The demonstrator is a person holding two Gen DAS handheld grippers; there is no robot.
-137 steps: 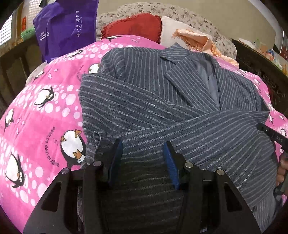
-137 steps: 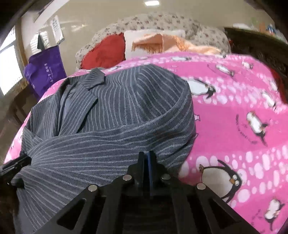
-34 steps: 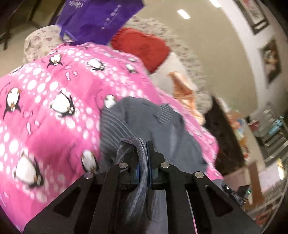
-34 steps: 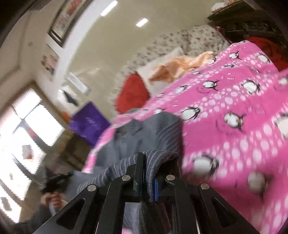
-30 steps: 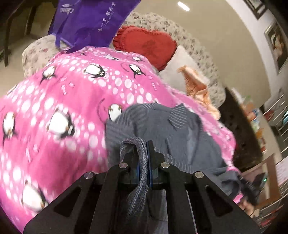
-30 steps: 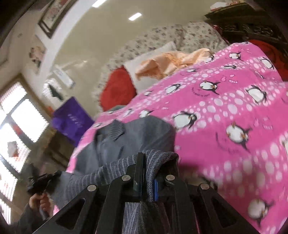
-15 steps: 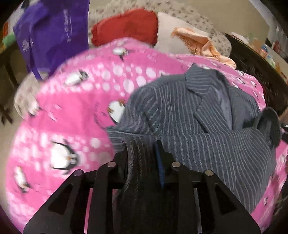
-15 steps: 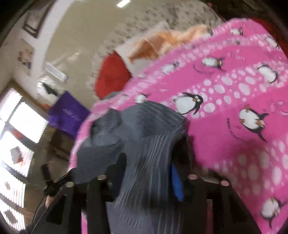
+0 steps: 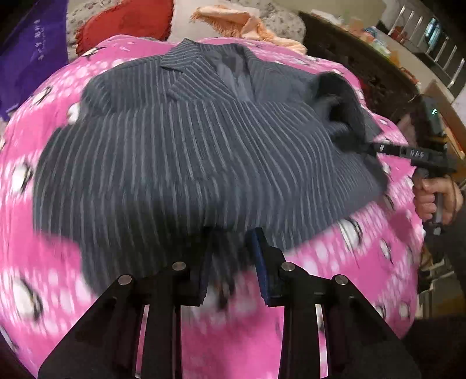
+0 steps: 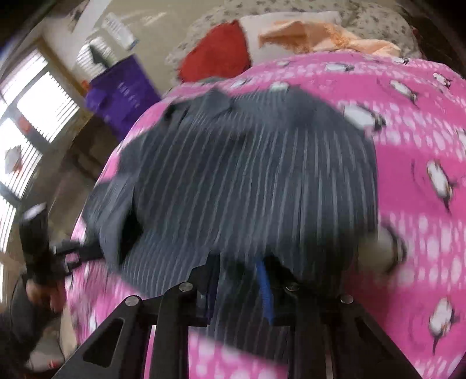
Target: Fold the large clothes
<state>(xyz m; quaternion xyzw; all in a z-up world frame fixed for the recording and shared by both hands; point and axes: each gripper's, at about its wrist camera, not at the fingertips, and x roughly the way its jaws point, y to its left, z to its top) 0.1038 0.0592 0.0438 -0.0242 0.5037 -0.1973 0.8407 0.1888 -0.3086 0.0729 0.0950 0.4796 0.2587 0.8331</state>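
- grey pinstriped wool-like cloth: one jacket lies folded on the pink penguin blanket, its collar and lapels towards the far end by the pillows and its folded lower edge towards the two cameras.
- as it lies now, the jacket's long axis runs across the blanket, side to side in the left wrist view; the stripes on the top layer run from the near edge towards the collar.
- count: one jacket, one pink blanket, two grippers, one red cushion, one white pillow, one orange fringed cloth and one purple bag.
- the left gripper is at the jacket's near edge, towards its left corner; dark cloth hangs loosely between the blue pads, but blur keeps me from telling whether the pads touch it. its jaws are closing, with a clear gap between them.
- the right gripper sits at the near edge of the other side, under the overhanging fold; striped cloth fills the gap between its fingers. its jaws are closing too, and i cannot tell whether the pads press on the cloth.
- in the left wrist view, the right gripper's fingers reach the bunched dark cloth at the jacket's right edge, held by a hand.
- in the right wrist view, the left gripper appears at the jacket's left edge, gripped by a blurred hand.
- both views are smeared by motion, more so near the grippers.
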